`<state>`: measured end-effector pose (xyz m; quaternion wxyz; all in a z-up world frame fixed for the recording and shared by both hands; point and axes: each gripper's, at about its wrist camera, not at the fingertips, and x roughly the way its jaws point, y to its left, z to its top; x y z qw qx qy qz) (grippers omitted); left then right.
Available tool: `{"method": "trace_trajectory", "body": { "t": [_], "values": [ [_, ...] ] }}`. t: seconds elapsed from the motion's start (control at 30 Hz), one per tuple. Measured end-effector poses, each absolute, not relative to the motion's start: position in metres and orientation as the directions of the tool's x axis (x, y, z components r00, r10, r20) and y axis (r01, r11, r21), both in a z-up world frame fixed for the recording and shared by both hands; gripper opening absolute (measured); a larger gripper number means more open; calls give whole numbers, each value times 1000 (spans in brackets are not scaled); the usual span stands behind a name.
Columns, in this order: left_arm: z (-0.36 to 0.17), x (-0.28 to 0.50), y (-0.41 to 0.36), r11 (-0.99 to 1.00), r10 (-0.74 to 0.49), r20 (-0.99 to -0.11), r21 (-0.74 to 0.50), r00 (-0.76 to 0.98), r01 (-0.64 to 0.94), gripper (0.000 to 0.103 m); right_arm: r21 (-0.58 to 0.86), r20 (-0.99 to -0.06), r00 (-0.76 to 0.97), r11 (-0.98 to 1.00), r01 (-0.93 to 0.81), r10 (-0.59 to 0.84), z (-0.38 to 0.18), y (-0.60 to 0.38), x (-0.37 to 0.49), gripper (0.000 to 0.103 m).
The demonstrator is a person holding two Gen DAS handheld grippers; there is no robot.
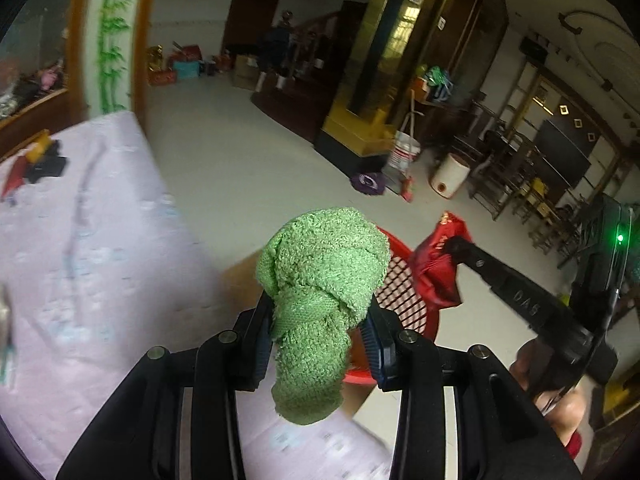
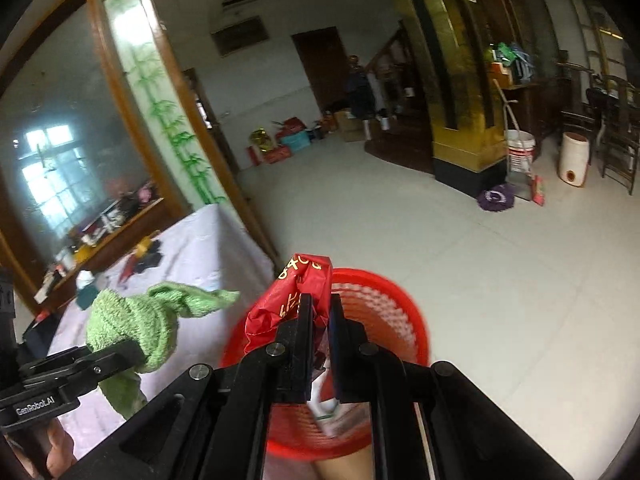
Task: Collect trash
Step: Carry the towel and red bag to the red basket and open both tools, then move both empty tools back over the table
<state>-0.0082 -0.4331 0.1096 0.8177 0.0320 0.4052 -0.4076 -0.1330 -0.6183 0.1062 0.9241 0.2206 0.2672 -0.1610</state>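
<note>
Above the red basket (image 2: 384, 304), both tongs grip trash.

Both feeds dim indoors. My brightest source is daylight from a window reflected in the mirror (image 2: 76, 160), hazy there. Motion blur smears the pink tablecloth (image 1: 80, 240) and the red basket (image 2: 384, 312) rim. Strong fisheye bending at the edges; black vignette in the corners. Far furniture sits in shadow.
</note>
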Motion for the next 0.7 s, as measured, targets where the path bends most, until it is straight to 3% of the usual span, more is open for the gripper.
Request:
{"method": "trace_trajectory", "body": {
  "t": [0.17,0.23,0.3,0.4,0.7],
  "values": [
    [87,3,-473,658,-642,-700,-292,314,694,39,319,-605,776,839,440,-177,88,-639,-121,8],
    [81,5,-483,666,-628,-708,-275,324,693,52,324,-613,770,835,446,-174,83,-644,-118,9],
    [80,7,-484,674,-629,-701,-275,337,686,56,313,-623,761,835,452,-179,79,-649,-116,12],
    [85,6,-477,673,-633,-693,-273,344,687,57,328,-613,771,832,448,-173,79,-654,-121,24],
    [108,-12,-417,725,-601,-662,-216,448,654,62,365,-568,816,855,369,-110,98,-619,-138,29]
  ]
}}
